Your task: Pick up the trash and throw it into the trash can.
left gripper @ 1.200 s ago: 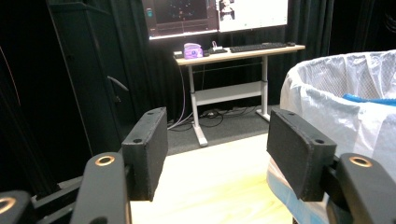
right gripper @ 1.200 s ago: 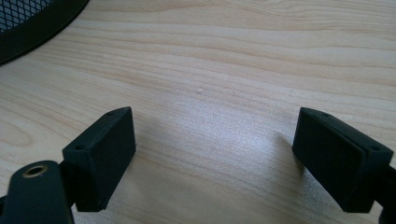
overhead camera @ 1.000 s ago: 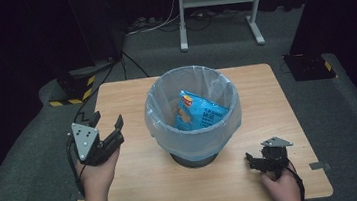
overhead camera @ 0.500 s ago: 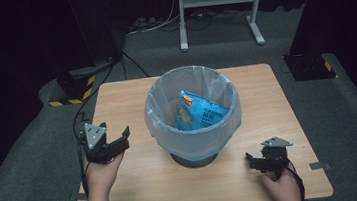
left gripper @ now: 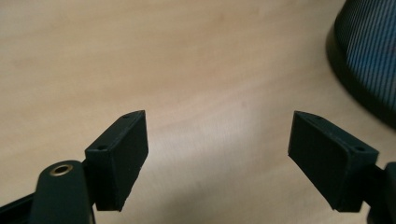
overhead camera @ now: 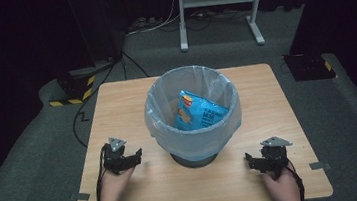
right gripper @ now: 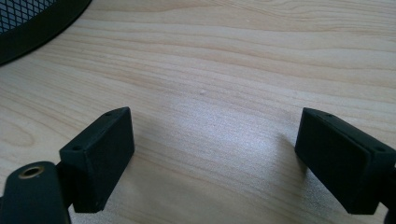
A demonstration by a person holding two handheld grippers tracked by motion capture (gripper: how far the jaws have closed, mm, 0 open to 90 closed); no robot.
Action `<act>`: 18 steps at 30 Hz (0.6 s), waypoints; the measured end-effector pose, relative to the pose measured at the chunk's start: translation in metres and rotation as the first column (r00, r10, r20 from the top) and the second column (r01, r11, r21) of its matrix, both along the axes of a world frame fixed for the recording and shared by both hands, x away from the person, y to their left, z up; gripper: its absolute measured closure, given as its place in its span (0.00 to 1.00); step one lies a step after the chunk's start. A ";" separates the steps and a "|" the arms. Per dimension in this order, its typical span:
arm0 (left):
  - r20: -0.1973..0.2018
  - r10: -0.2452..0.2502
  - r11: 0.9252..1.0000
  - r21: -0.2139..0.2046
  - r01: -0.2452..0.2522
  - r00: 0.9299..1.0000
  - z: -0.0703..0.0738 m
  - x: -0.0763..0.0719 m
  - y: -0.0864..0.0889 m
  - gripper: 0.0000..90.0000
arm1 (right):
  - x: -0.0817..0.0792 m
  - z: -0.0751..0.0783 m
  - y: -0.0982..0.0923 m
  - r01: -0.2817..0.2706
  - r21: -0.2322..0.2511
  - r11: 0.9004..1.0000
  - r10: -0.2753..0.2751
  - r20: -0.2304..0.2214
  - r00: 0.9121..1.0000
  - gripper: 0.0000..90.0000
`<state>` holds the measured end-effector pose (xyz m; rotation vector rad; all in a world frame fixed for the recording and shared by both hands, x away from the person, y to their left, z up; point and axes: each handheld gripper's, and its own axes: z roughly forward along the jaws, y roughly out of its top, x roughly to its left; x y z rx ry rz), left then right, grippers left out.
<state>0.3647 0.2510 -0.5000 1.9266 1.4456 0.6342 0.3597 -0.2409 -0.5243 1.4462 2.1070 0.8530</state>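
Both grippers, left (overhead camera: 131, 156) and right (overhead camera: 254, 159), spread apart, empty; chip bag (overhead camera: 197, 112) in bin (overhead camera: 195, 139) (high view).

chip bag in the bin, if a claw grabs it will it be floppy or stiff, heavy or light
The blue chip bag looks creased and slumps against the bin liner, so it is probably floppy and would crumple in a grip. It is likely light for its size. Its glossy film may be slippery.

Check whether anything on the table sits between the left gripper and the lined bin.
Nothing visible does. The left gripper, fingers spread over bare wooden table, has only open tabletop between it and the bin; the bin's mesh base shows at upper right in the left gripper view.
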 end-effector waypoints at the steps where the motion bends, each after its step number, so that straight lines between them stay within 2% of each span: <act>1: -0.020 0.003 1.000 -0.003 -0.003 1.000 -0.004 -0.003 0.000 0.22 | 0.000 0.000 0.000 -0.001 0.000 1.000 0.001 0.001 1.000 0.13; 5: -0.072 0.029 0.999 -0.015 -0.030 0.997 -0.020 -0.018 -0.001 0.23 | 0.000 0.000 0.000 -0.002 0.000 1.000 0.002 0.000 1.000 0.13; 7: -0.036 0.028 1.000 0.006 -0.027 0.999 -0.025 -0.030 -0.003 0.20 | 0.000 0.000 0.000 -0.003 0.001 1.000 0.003 0.001 1.000 0.13; 9: 0.002 0.049 0.999 -0.007 -0.049 0.999 -0.029 -0.040 -0.003 0.19 | 0.000 0.000 0.000 -0.005 0.001 1.000 0.005 0.004 1.000 0.13; 12: 0.007 0.048 0.999 -0.005 -0.048 0.999 -0.029 -0.044 -0.005 0.20 | 0.000 0.000 0.000 -0.004 -0.001 1.000 0.004 0.004 1.000 0.14; 18: 0.005 0.027 1.000 -0.008 -0.027 1.000 -0.029 -0.043 -0.007 0.20 | -0.001 0.000 0.001 -0.005 -0.002 1.000 0.005 0.010 1.000 0.15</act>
